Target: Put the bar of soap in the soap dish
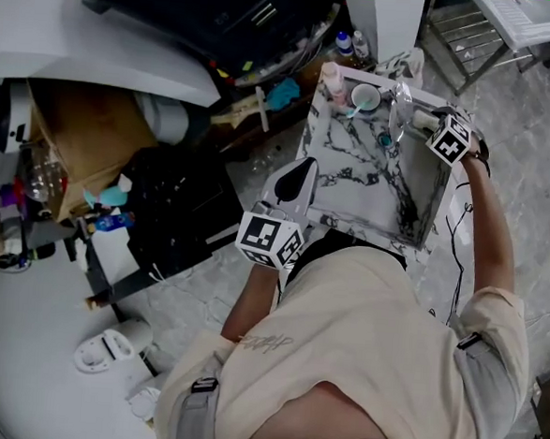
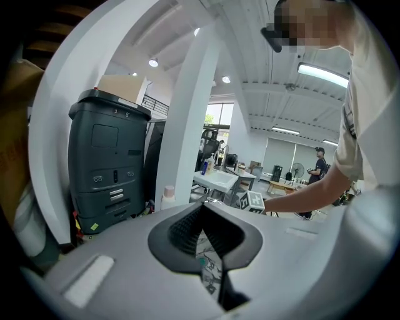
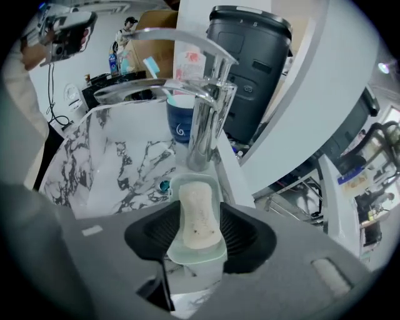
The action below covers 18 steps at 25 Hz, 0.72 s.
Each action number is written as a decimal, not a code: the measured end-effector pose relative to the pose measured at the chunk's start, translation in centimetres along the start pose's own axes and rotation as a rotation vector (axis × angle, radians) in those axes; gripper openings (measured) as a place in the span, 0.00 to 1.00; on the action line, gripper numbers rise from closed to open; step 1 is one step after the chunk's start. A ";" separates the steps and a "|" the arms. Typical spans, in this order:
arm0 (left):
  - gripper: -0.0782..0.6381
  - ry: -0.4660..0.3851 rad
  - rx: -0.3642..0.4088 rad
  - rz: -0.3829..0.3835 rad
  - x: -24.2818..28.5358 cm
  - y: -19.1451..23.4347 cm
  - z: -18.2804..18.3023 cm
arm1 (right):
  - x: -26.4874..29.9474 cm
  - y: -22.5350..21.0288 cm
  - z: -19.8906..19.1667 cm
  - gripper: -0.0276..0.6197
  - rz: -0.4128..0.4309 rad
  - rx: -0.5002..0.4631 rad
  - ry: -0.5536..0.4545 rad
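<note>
In the right gripper view a pale, speckled bar of soap (image 3: 199, 232) lies flat in a light green soap dish (image 3: 175, 187) on the marble ledge beside the chrome faucet (image 3: 205, 119). My right gripper (image 3: 200, 209) points down over the dish, open, with a jaw on each side of the soap. In the head view this gripper (image 1: 409, 116) is at the far right corner of the marble sink (image 1: 372, 178). My left gripper (image 1: 305, 169) hovers over the sink's near left edge; its jaws (image 2: 201, 209) are shut with nothing between them.
A blue cup (image 3: 181, 128) holding a toothbrush stands behind the faucet, with a pink bottle (image 1: 333, 82) beside it. The basin's drain (image 3: 164, 185) is left of the dish. A dark grey machine (image 2: 109, 169) and a black bag (image 1: 178, 202) stand left of the sink.
</note>
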<state>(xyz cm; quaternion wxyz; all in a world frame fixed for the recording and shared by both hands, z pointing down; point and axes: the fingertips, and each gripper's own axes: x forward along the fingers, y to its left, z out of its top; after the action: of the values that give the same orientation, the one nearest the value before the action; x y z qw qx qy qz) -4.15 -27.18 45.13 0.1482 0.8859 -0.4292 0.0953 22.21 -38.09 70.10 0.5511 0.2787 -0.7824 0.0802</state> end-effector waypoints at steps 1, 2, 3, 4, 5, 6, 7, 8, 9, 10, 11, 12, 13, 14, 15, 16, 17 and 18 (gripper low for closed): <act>0.13 -0.003 0.000 -0.005 0.0 0.0 0.0 | -0.6 -0.1 -0.1 0.36 -0.022 0.015 -0.011; 0.13 -0.008 0.000 -0.012 0.1 -0.1 0.0 | -1.4 -0.5 0.2 0.36 -0.060 0.017 -0.031; 0.13 -0.012 0.001 -0.018 0.1 -0.1 0.0 | -2.3 -0.8 0.5 0.36 -0.099 0.027 -0.060; 0.13 -0.016 0.002 -0.024 0.0 -0.1 0.0 | -3.1 -0.8 0.9 0.36 -0.122 0.058 -0.098; 0.13 -0.016 0.002 -0.030 -0.1 -0.1 -0.2 | -4.0 -0.4 1.1 0.36 -0.128 0.110 -0.141; 0.13 -0.016 -0.001 -0.037 -0.3 -0.2 -0.3 | -4.8 0.5 1.1 0.36 -0.120 0.174 -0.183; 0.13 -0.017 -0.005 -0.046 -0.4 -0.3 -0.5 | -5.8 1.4 1.0 0.36 -0.112 0.234 -0.221; 0.13 -0.020 -0.008 -0.057 -0.4 -0.4 -0.5 | -6.9 2.2 1.0 0.36 -0.110 0.282 -0.256; 0.13 -0.025 -0.008 -0.069 -0.4 -0.5 -0.4 | -8.0 2.8 1.0 0.35 -0.116 0.317 -0.287; 0.13 -0.030 -0.007 -0.080 -0.4 -0.4 -0.3 | -9.0 3.4 1.2 0.33 -0.125 0.341 -0.317; 0.13 -0.032 -0.003 -0.091 -0.4 -0.4 -0.2 | -9.9 4.1 1.6 0.32 -0.132 0.363 -0.346; 0.13 -0.031 0.001 -0.102 -0.4 -0.5 -0.2 | -10.8 4.8 1.8 0.31 -0.136 0.383 -0.373; 0.13 -0.029 0.006 -0.118 -0.2 -0.8 -0.4 | -11.8 5.4 1.9 0.30 -0.141 0.401 -0.394; 0.13 -0.027 0.014 -0.139 0.1 -1.2 -0.6 | -12.7 5.8 1.7 0.29 -0.149 0.419 -0.410; 0.13 -0.026 0.025 -0.162 0.6 -1.8 -0.7 | -13.6 6.0 1.4 0.28 -0.160 0.438 -0.425; 0.13 -0.025 0.036 -0.186 0.9 -2.4 -0.7 | -14.6 6.3 1.2 0.25 -0.172 0.456 -0.443; 0.13 -0.026 0.045 -0.207 1.1 -2.8 -0.6 | -15.6 6.7 1.4 0.18 -0.185 0.470 -0.464; 0.13 -0.030 0.051 -0.227 1.3 -3.2 -0.3 | -16.6 7.2 1.6 0.13 -0.199 0.479 -0.484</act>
<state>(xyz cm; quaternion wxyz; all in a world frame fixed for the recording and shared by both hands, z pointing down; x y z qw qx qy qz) -0.85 -26.09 45.19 0.1291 0.9336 -0.3257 0.0754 21.03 -26.98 55.71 0.2737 0.4857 -0.8184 0.1390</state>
